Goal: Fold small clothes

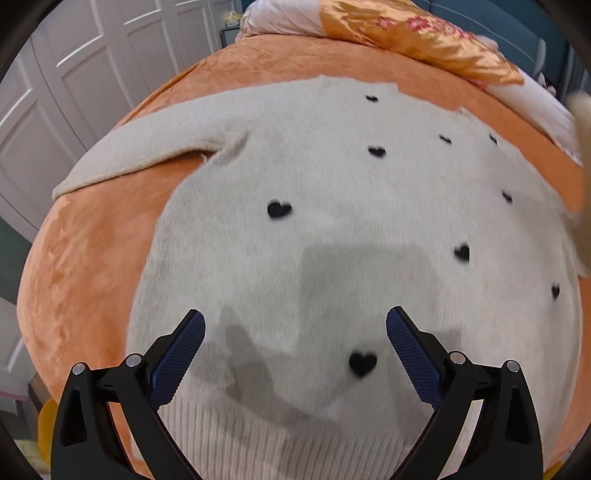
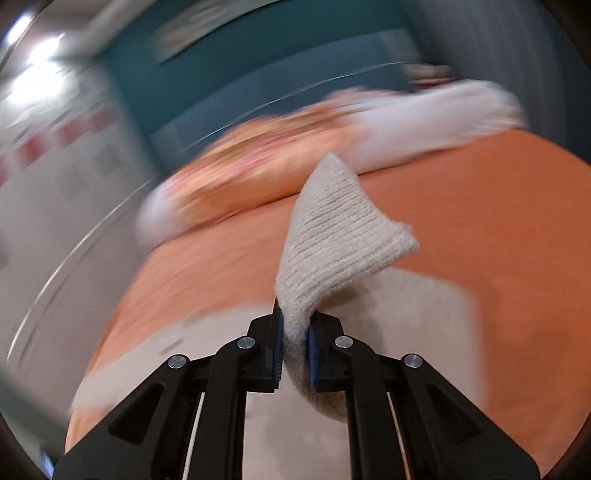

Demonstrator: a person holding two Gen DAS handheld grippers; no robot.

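A cream knitted sweater [image 1: 332,206] with small black hearts lies spread flat on an orange bed cover [image 1: 85,266], one sleeve [image 1: 147,147] stretched to the left. My left gripper [image 1: 295,328] is open and empty, hovering above the sweater's lower body near the ribbed hem. My right gripper [image 2: 295,332] is shut on the ribbed cuff of the other sleeve [image 2: 332,229] and holds it lifted off the bed; the cuff stands up in front of the fingers. That lifted sleeve shows blurred at the right edge of the left wrist view [image 1: 581,110].
Pillows and a folded orange floral quilt [image 1: 424,33] lie at the head of the bed. White wardrobe doors [image 1: 74,74] stand on the left. A teal wall [image 2: 258,55] is behind the bed. The right wrist view is motion-blurred.
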